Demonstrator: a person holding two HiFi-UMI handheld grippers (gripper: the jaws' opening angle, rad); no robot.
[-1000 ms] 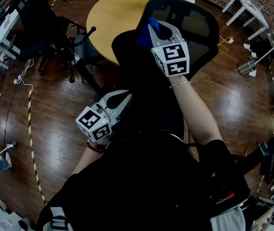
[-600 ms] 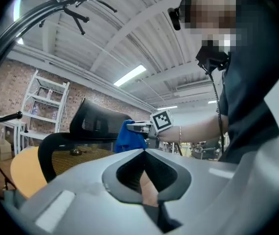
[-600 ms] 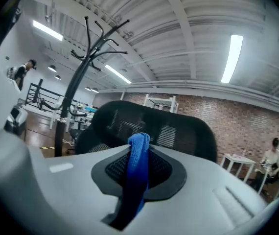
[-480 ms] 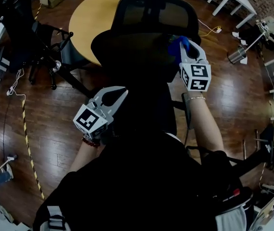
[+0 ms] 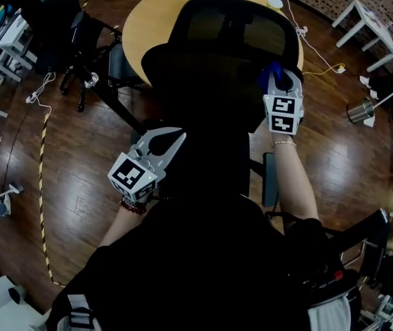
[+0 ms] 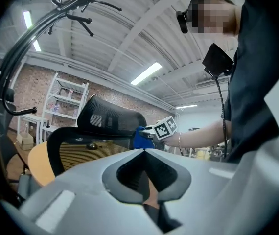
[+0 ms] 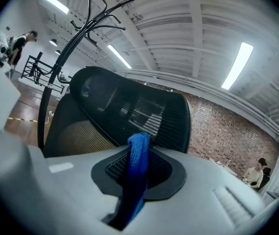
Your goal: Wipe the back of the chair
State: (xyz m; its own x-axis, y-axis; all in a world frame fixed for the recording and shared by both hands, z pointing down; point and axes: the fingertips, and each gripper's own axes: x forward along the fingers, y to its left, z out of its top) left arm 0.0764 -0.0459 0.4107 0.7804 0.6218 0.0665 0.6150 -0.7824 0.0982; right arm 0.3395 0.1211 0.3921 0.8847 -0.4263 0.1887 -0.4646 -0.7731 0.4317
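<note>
Sliding across from the middle of the chair back, the right gripper (image 5: 280, 81) now sits at its right edge, while the left gripper (image 5: 169, 140) has barely shifted.

Head view: the black chair (image 5: 231, 26) fills the upper centre of the frame, in front of a round wooden table (image 5: 141, 21). The right gripper, at centre right, holds a blue cloth (image 5: 271, 70) against the edge of the chair back. The left gripper is lower and left of centre, beside the dark seat.

Left gripper view: the jaws are pressed together with nothing between them. Beyond them the chair (image 6: 111, 119) stands in the middle of the frame, with the cloth (image 6: 140, 137) and the right gripper (image 6: 151, 133) just right of it.

Right gripper view: the jaws pinch the cloth (image 7: 138, 163), which stands up between them at lower centre. The mesh chair back (image 7: 129, 106) is right behind it, and a coat stand (image 7: 76, 31) rises at upper left.
</note>
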